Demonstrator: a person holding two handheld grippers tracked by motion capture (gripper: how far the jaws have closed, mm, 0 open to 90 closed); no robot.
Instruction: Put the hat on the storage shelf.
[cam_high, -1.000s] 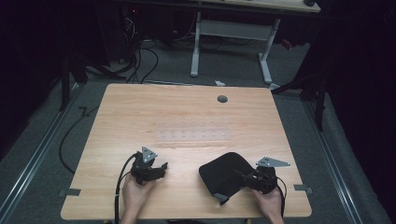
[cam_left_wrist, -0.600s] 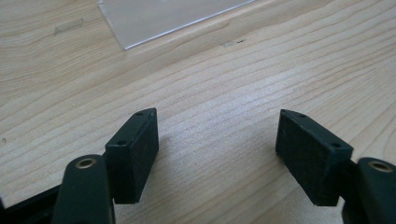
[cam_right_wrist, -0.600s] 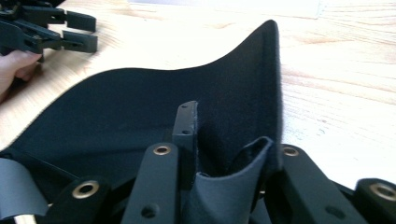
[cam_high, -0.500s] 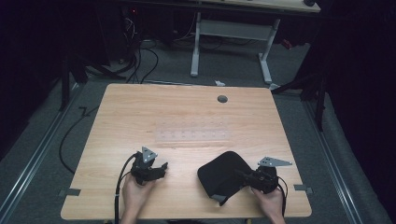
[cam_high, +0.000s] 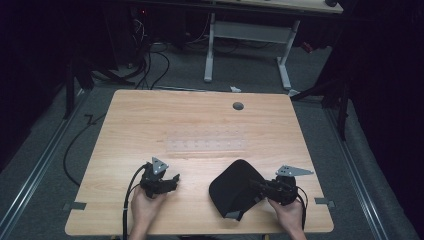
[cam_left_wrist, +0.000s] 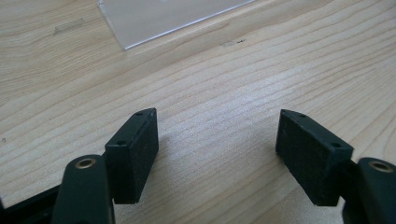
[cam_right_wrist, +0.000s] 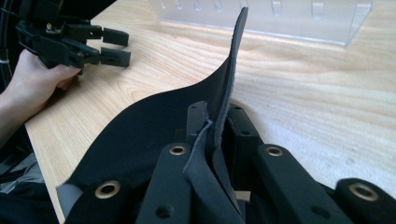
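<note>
Pinching the edge of a black flexible mat (cam_right_wrist: 154, 121), the right gripper (cam_right_wrist: 217, 123) has its jaws, which have just been closing, pressed together on the sheet, lifting that edge while the rest lies on the wooden table (cam_high: 200, 125) near its front right corner. The left gripper (cam_high: 167, 182) rests in the person's left hand (cam_high: 145, 205) at the front left, jaws apart over bare wood. A clear plastic rack (cam_right_wrist: 280, 16) lies beyond the mat at mid-table.

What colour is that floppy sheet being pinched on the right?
Black sheet with a greyish edge; the right gripper view shows it best.
</note>
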